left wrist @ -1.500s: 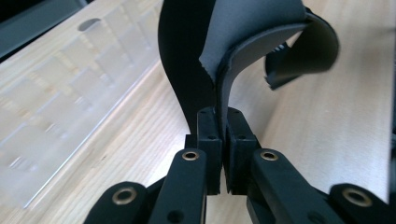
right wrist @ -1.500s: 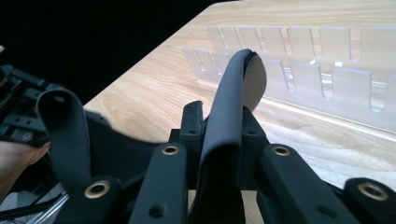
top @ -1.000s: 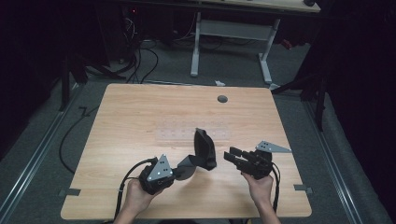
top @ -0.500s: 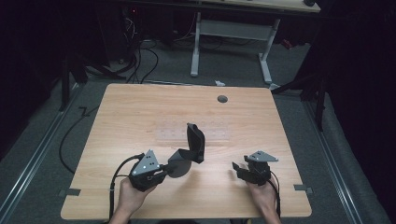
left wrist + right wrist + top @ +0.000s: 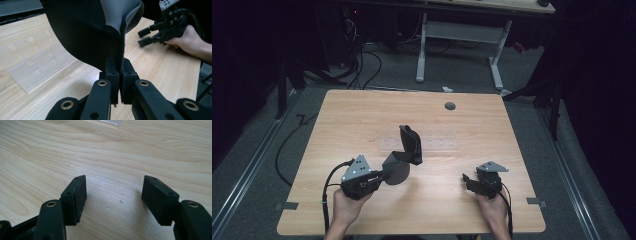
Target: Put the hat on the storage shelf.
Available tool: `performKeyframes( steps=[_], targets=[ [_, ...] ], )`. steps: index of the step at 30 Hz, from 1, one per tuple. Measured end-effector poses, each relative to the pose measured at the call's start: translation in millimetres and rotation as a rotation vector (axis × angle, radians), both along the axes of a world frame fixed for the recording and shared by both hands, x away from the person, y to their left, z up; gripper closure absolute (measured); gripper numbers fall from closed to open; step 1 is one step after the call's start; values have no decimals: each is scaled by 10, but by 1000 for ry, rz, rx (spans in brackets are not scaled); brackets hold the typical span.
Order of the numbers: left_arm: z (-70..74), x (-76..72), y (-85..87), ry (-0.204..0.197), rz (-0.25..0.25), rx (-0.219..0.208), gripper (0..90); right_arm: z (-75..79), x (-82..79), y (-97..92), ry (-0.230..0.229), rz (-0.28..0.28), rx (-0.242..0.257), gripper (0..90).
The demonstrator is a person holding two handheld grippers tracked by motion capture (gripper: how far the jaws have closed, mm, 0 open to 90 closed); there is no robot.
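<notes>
left gripper (image 5: 379,176): jaws pressed together, pinching the thin edge of the dark pouch (image 5: 404,157). in the left gripper view the pads (image 5: 112,75) squeeze the fabric rim right between them.

dark pouch: some kind of soft black case with a grey lining, hanging open in a folded shape, one flap sticking up. it sits straight out past the left jaws, near the middle of the table (image 5: 362,115) and a bit toward the person's side. can't tell if its bottom touches the wood or floats just above it.

right gripper (image 5: 468,181): jaws spread wide and have just been opening, nothing between them, just bare wood under the pads (image 5: 76,195). low over the table, well apart from the pouch.

clear plastic sheet (image 5: 422,144): lying flat on the wood just behind the pouch.

hands: left hand (image 5: 346,207) and right hand (image 5: 492,207) come in from the near edge.
</notes>
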State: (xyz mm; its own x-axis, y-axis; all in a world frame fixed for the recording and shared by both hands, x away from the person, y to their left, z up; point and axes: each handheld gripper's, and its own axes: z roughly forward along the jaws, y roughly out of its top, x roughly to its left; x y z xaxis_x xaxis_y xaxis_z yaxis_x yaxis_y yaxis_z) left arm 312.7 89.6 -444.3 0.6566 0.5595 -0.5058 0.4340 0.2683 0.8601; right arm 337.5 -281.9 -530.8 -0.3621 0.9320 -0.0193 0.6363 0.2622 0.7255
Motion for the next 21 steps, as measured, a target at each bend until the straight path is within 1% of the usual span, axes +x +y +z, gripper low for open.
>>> performKeyframes(
  steps=[3, 10, 14, 21],
  targets=[
    [48, 12, 40, -4, 20, -24, 874, -1, 1, 0, -1, 3, -2, 361],
    [132, 60, 124, -23, 45, -34, 874, 0, -2, 8, 3, 4, 3, 350],
    [193, 123, 176, -31, 72, -52, 874, -1, -2, 7, 1, 6, 2, 350],
    [261, 207, 194, -45, 82, -62, 874, -1, -2, 8, 3, 4, 4, 350]
  ],
)
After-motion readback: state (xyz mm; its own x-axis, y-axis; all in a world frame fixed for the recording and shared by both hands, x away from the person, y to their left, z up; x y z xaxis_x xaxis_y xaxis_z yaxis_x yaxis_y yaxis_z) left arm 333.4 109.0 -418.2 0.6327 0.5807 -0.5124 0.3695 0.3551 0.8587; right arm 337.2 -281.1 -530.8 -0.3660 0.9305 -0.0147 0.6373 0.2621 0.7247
